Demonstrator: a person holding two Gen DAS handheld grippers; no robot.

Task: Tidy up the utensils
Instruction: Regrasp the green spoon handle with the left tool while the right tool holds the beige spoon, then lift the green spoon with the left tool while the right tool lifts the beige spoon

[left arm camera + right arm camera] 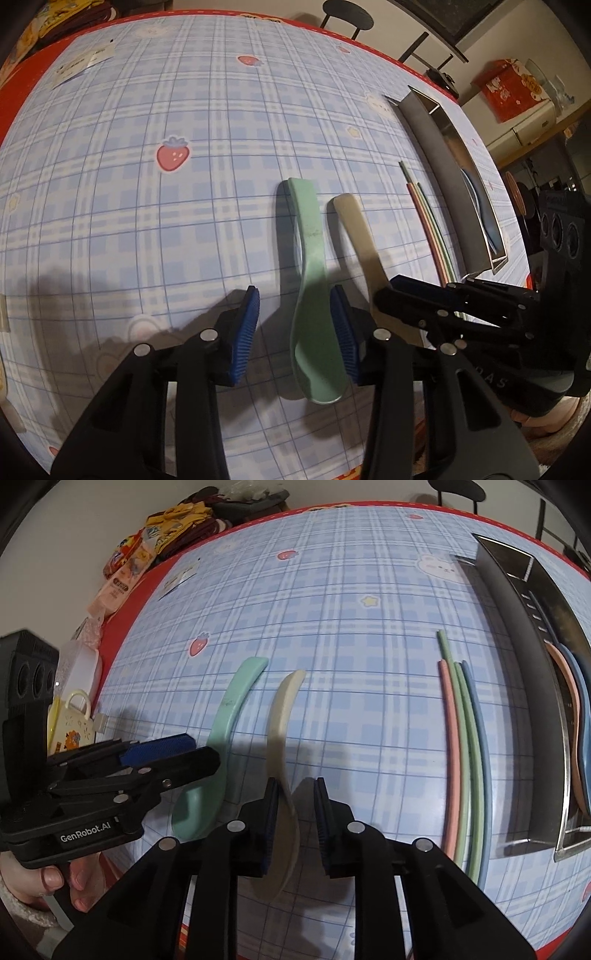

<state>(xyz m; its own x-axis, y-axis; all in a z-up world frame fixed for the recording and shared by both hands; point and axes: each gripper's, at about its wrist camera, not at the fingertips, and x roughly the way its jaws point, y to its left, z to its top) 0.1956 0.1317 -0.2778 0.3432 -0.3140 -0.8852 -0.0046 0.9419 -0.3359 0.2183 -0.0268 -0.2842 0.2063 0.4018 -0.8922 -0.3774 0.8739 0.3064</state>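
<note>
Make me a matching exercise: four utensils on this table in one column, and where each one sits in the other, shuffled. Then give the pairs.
Column one:
1. green spoon
2. cream spoon
3. chopsticks
4. blue spoon

Column two:
A. inside the metal tray
B. between the fingers of the right gripper
C. on the tablecloth, beside the tray
D. between the fingers of the left gripper

Pairs: 1-D, 2-B, 3-C, 4-A
</note>
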